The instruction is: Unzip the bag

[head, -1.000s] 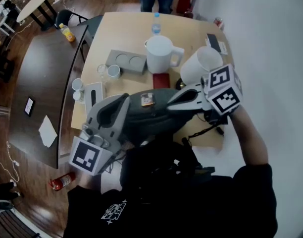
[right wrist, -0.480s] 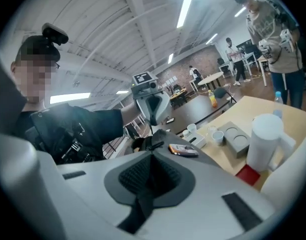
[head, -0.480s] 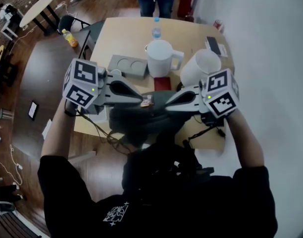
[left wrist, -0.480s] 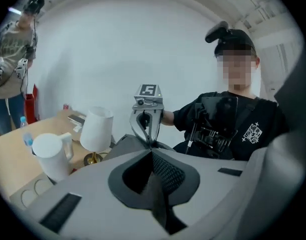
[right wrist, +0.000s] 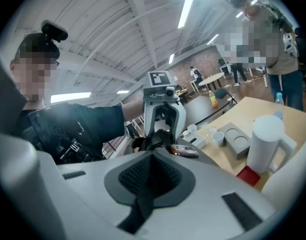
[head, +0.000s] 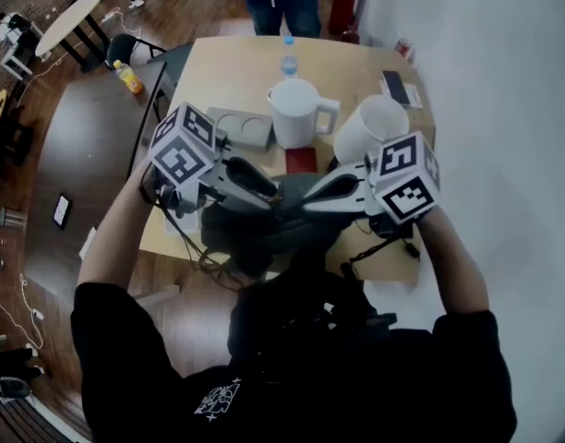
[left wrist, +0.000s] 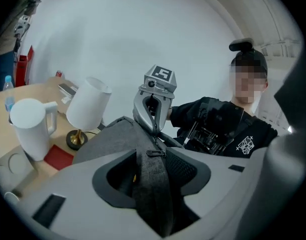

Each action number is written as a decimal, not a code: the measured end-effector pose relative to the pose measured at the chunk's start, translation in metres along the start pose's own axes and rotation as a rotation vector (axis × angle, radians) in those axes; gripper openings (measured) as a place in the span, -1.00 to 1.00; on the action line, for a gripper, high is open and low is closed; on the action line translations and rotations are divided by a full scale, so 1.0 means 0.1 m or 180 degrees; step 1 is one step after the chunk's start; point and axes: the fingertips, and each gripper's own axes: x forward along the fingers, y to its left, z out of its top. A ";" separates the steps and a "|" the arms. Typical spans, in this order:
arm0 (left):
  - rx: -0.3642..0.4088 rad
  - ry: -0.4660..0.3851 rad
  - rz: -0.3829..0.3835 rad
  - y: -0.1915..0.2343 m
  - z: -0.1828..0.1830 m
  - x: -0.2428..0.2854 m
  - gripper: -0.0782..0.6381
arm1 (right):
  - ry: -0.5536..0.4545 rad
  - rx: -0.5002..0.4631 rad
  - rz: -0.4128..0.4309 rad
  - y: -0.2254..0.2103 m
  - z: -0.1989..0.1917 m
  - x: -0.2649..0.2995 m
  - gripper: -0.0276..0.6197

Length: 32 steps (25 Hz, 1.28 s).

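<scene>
Head view: the dark grey bag (head: 262,233) sits at the near edge of the wooden table (head: 229,72) between both claws, the right gripper (head: 307,201) pinched tight on its fabric, the left gripper (head: 273,192), jaws just spreading apart, straddling a fold without clamping.

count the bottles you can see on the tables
2. A clear water bottle stands at the far edge of the light wooden table, behind the white jug. An orange bottle stands on the dark table at left. The bag could hide more.
</scene>
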 end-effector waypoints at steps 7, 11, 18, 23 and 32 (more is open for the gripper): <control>-0.0223 0.0256 -0.0207 -0.02 0.05 0.12 -0.27 | 0.0003 -0.0007 0.0024 -0.01 -0.02 0.00 -0.84; -0.0212 0.0551 -0.0175 -0.01 -0.04 0.22 -0.27 | 0.0041 -0.0036 0.0024 -0.01 -0.03 0.01 -0.85; 0.0565 0.0921 0.0588 -0.04 -0.03 0.20 -0.34 | 0.0048 -0.0091 -0.0041 -0.02 -0.02 0.01 -0.85; 0.0874 0.0924 0.1060 -0.07 0.00 0.19 -0.34 | 0.0065 -0.0123 -0.0032 -0.02 -0.02 0.01 -0.84; 0.1224 0.1381 0.1607 -0.13 0.03 0.19 -0.37 | 0.0083 -0.0130 -0.0067 -0.03 -0.03 0.01 -0.84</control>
